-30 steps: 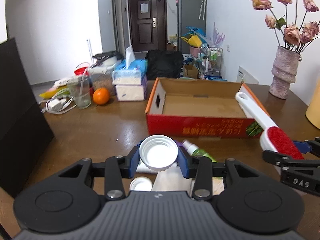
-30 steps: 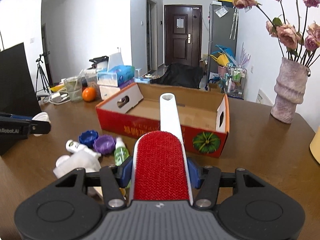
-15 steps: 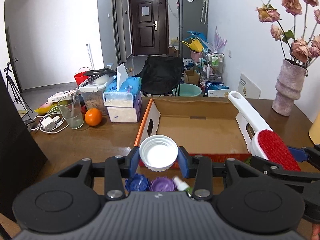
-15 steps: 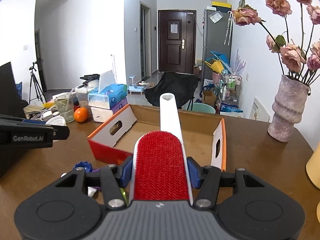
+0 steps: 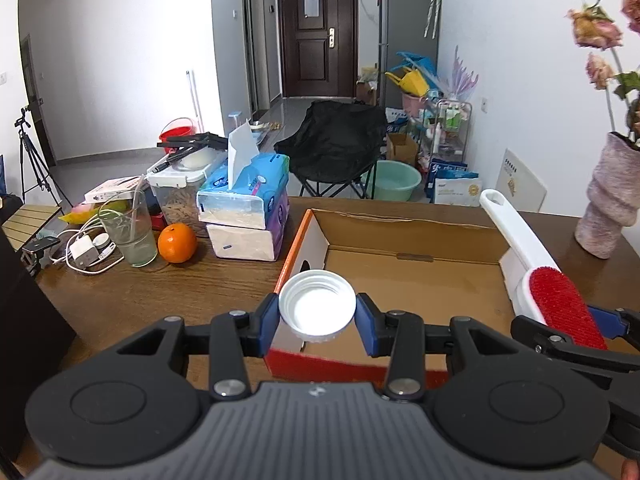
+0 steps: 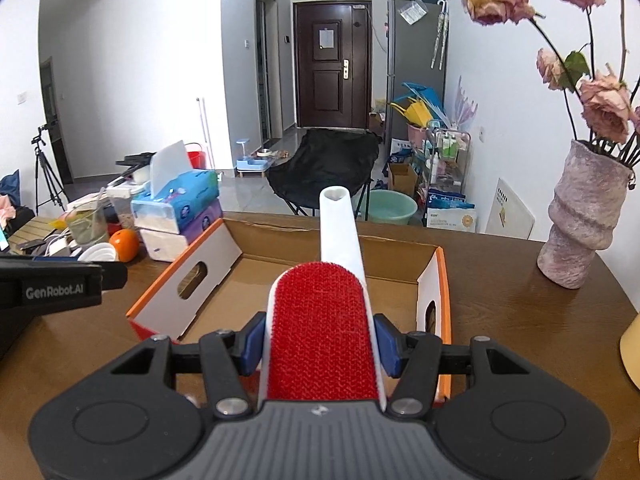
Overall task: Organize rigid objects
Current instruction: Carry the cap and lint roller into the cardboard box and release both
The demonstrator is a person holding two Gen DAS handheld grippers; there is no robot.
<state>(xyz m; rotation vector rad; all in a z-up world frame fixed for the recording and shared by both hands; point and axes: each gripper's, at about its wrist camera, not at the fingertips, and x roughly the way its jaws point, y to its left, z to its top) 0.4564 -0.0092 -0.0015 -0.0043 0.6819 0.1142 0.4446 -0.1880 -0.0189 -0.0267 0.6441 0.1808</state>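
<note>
Leftmost on the brown table [image 5: 120, 300] lie white chargers and cables [image 5: 86, 254], then a glass [image 5: 129, 232] with a straw, an orange [image 5: 177, 242], and two stacked tissue packs [image 5: 246, 216] with a clear tub [image 5: 180, 188] behind them. Next comes the open cardboard box [image 5: 400, 276], orange-edged and red on its near wall, its brown floor bare.

Over the box's near left corner hangs the left gripper [image 5: 317, 312], its blue pads pressed on either side of a white cap [image 5: 317, 308]. That cap faces up with its hollow, threaded inside showing, above the table and partly over the box's left wall. From the right wrist view the same cap [image 6: 98, 252] shows as a white disc past the left gripper's black finger, in front of the orange [image 6: 125, 244].

Further right, the right gripper [image 6: 320, 344] grips a lint brush [image 6: 322, 332] across its red pad, blue pads tight on the white sides. Its white handle points forward and away over the box [image 6: 224, 240], the heart-shaped hole at its tip reaching past the far wall. In the left wrist view the brush [image 5: 560, 304] sits over the box's right end, handle slanting up and to the left.

Rightmost, near the table's far edge, stands a rough pink vase [image 6: 580, 220] of dried roses, well apart from the box.
</note>
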